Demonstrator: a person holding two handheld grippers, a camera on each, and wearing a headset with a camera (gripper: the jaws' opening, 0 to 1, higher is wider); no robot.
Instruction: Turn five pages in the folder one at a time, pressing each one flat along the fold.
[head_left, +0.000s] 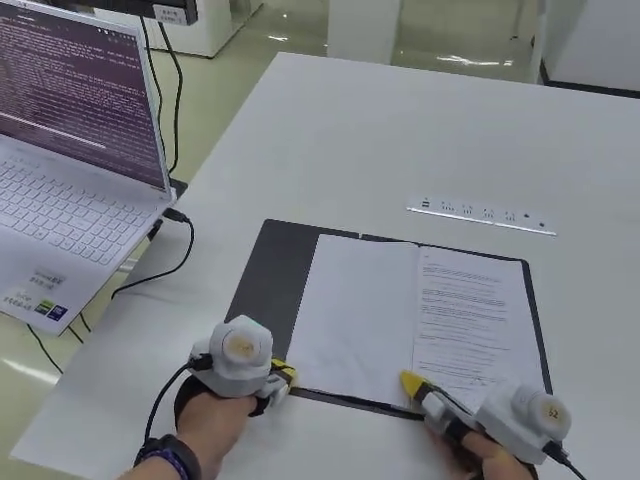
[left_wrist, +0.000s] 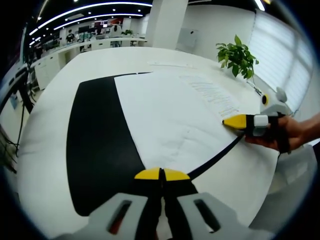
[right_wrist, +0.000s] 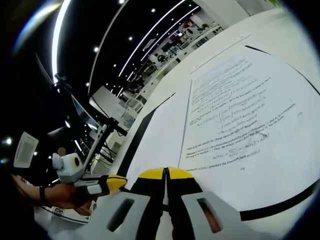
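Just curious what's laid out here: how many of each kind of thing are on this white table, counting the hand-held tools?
folder: 1
laptop: 1
socket strip: 1
hand-held grippers: 2, the left gripper and the right gripper
Total: 5

Head view: you look down and forward from the near edge of the worktop (head_left: 350, 130), with the folder (head_left: 262, 290) centred at mid-range.

Left gripper view: low and close at the folder's near-left corner. It faces across the pages (left_wrist: 165, 115) toward the right hand-held gripper (left_wrist: 234, 121).

Right gripper view: low, apparently rolled, facing back toward the left hand-held gripper (right_wrist: 118, 182).

All three views share the open pages.
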